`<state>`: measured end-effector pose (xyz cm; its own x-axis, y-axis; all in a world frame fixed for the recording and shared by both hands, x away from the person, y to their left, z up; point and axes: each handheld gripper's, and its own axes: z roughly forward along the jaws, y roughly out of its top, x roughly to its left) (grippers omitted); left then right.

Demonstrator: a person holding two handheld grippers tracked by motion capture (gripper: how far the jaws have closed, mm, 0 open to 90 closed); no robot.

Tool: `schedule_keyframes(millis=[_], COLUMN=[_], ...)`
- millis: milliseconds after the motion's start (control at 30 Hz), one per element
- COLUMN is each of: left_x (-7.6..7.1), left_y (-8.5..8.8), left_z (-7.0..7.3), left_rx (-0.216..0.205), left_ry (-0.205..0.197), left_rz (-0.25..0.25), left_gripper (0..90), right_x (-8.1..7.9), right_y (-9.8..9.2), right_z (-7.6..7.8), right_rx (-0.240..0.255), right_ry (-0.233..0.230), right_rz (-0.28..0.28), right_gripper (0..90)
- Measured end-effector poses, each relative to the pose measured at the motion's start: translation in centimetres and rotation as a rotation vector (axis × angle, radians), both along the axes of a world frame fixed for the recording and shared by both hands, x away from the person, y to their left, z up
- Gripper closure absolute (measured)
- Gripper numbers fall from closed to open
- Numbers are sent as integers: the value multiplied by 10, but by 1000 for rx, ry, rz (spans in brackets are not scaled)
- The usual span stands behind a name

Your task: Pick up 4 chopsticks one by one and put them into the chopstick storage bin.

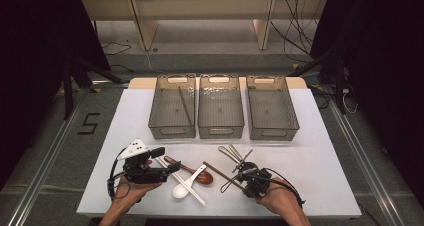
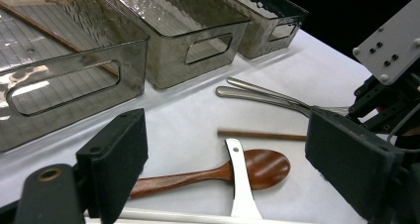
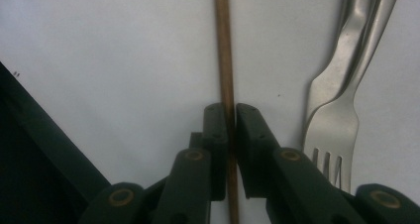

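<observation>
Chopstick (image 3: 225, 60), brown wood, lies on the white table (image 1: 325, 186) just beside two forks (image 3: 337, 105); the right gripper (image 3: 231, 117) pinches it near one end. Such an off-centre grip risks pivoting or slipping during lifting. The left gripper (image 2: 223, 159) stands spread, holding nothing.

We see open surface (image 1: 320, 151) right of the right claw (image 1: 242, 169), bare out to its edge. Just beside the brown chopstick (image 3: 224, 50) that this claw clamps lie two steel forks (image 3: 337, 100), crowding that side. Between the hands, the wooden spoon (image 2: 247, 170), white spoon (image 1: 186, 185) and white chopsticks (image 1: 175, 175) overlap, blocking the left claw (image 2: 223, 169). Three bins (image 1: 221, 111) wall the far side.
</observation>
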<state>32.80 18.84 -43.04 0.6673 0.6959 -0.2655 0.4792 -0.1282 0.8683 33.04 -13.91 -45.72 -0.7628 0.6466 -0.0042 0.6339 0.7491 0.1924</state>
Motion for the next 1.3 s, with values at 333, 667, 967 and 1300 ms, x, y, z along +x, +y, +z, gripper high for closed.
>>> schedule_keyframes(millis=[333,667,967,1300], left_x=[1,5,8,25], left_y=[2,-7,-35,-57], left_z=[-1,-1,-2,2], left_rx=[-2,-35,-38,-108], left_ry=[9,77,148,237], left_rz=[13,40,34,32], left_gripper=[162,163,164,178], right_x=[1,1,3,4], right_y=[-7,-16,-7,4], right_z=[9,38,51,66], right_rx=[52,199,256,335], right_ry=[-25,-120,-193,-293], right_rz=[5,-7,13,18], right_gripper=[858,858,857,857])
